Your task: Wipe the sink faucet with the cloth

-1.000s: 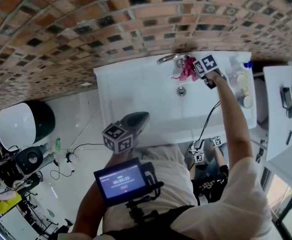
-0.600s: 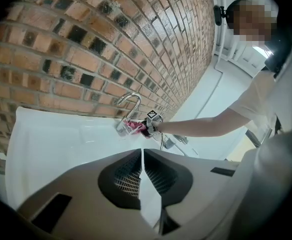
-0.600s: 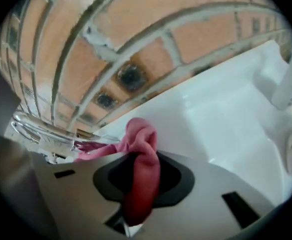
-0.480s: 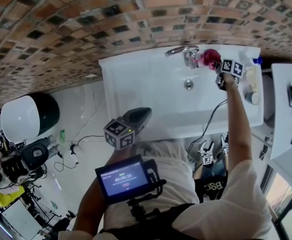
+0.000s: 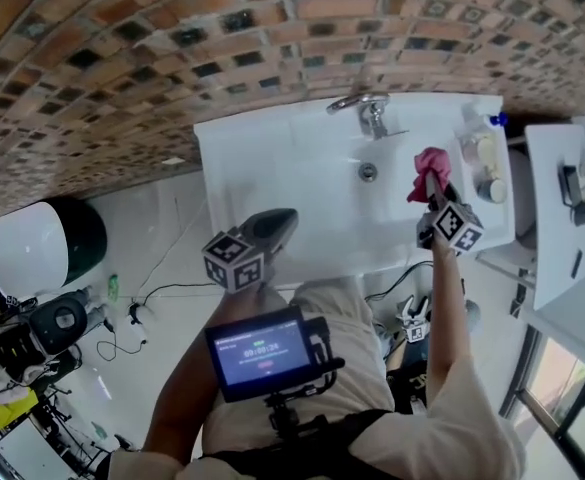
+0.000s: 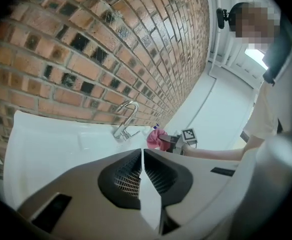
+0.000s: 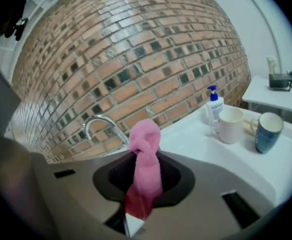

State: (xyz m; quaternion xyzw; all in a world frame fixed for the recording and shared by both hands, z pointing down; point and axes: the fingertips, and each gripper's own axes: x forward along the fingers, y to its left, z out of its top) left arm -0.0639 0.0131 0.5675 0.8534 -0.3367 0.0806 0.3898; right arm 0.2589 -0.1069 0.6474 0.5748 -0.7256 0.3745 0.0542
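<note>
The person wears a pale short-sleeved T-shirt (image 5: 382,393), with a dark-framed screen (image 5: 262,351) glowing blue on a black bracket (image 5: 290,408) at the chest. The left tongs (image 5: 288,216) and right tongs (image 5: 434,190) have smooth grey shells, each carrying a black-and-white marker cube (image 5: 234,260).

There are 2 grey two-jaw grippers, the left gripper (image 6: 142,153) and the right gripper (image 7: 143,160). 1 twisted pink cloth (image 7: 145,138) sits between the right gripper's jaws. Ahead of those jaws are 1 white rectangular ceramic sink (image 7: 195,140) and 1 curved chrome faucet (image 7: 99,123). To their right stand 1 white pump bottle with a blue top (image 7: 215,105) and 2 cups: 1 white mug (image 7: 230,125) and 1 dark blue cup (image 7: 267,132).
</note>
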